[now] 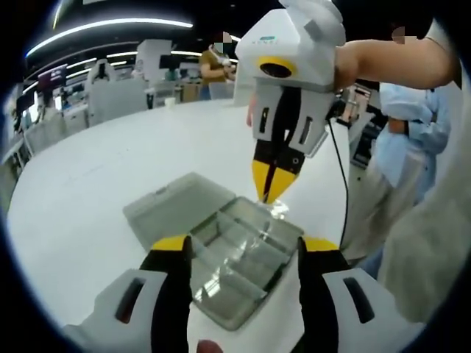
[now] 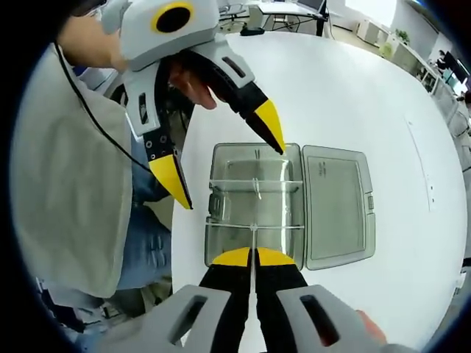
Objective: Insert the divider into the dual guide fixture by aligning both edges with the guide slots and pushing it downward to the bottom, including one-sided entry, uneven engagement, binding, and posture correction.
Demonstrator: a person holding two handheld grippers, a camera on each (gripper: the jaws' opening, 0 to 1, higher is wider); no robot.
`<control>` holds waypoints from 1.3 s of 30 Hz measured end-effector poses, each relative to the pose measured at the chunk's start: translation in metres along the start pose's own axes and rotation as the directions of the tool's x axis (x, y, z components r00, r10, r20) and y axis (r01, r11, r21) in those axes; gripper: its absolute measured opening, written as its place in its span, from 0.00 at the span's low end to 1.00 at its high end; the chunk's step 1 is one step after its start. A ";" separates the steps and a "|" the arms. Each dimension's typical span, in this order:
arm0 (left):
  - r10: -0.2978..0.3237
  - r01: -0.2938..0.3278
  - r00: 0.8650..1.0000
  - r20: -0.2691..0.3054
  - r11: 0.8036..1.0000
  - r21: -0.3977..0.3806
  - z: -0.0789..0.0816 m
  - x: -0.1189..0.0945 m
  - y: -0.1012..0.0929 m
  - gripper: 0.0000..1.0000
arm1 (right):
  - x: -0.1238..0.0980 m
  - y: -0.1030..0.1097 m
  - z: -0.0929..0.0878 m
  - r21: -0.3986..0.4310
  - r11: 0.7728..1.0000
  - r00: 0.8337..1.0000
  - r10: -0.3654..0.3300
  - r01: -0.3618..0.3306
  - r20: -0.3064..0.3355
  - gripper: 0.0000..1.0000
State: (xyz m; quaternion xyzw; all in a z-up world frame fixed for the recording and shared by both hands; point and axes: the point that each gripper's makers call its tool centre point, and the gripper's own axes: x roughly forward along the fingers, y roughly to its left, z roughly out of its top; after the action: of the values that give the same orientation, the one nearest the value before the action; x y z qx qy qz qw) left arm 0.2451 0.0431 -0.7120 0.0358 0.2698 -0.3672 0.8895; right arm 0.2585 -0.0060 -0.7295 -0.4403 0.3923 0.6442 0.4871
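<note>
Right gripper view: the right gripper [image 2: 253, 256], yellow-tipped with black jaws, rises from 6 o'clock with its jaws together on a thin clear plastic divider [image 2: 252, 239], seen edge-on as a pale line running up toward 12 o'clock over the box
Fixture: a translucent grey plastic compartment box [image 2: 254, 202] with its hinged lid [image 2: 337, 206] lying open flat at 3 o'clock, on a round white table [image 2: 368, 95]; clear cross-walls already stand inside it
Left gripper: in the right gripper view the left gripper [image 2: 221, 158] comes in from 10 o'clock, jaws spread wide; one yellow tip sits at the box's far rim, the other hangs off the near corner, gripping nothing
Left gripper view: own jaws apart at 6 o'clock, straddling the box [image 1: 228, 257]; the right gripper [image 1: 272, 184] descends from 12 o'clock, tips pinched at the box's far edge
Divider position: over the box's middle line; whether both edges are in their slots I cannot tell
Risk, one-sided entry: if one edge catches first, a push would tilt the sheet and bind it
Risk, box shift: nothing clamps the box, so a downward push could slide it on the smooth table
Risk, grip: a narrow pinch on a slick sheet may let it rotate between the tips
</note>
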 end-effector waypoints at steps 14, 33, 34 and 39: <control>0.000 0.000 1.000 -0.001 1.000 0.001 0.002 0.001 0.002 0.56 | 0.001 -0.002 -0.008 -0.003 1.000 1.000 0.000 0.000 -0.026 0.00; -0.003 0.003 1.000 0.004 1.000 -0.006 0.002 0.003 0.003 0.55 | 0.006 0.000 -0.009 -0.037 0.999 0.996 0.009 -0.012 -0.092 0.00; -0.003 0.003 1.000 0.004 1.000 -0.005 0.002 0.003 0.003 0.55 | 0.006 0.001 -0.009 -0.036 0.999 0.995 0.012 -0.015 -0.095 0.00; 0.000 0.000 1.000 0.007 1.000 -0.008 0.003 0.002 0.005 0.55 | 0.009 -0.001 -0.012 -0.057 0.998 0.992 0.008 -0.015 -0.122 0.00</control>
State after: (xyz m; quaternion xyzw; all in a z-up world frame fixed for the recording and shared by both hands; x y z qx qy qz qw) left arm 0.2508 0.0442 -0.7111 0.0310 0.2680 -0.3662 0.8906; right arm 0.2606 -0.0146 -0.7423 -0.4902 0.4052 0.6300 0.4457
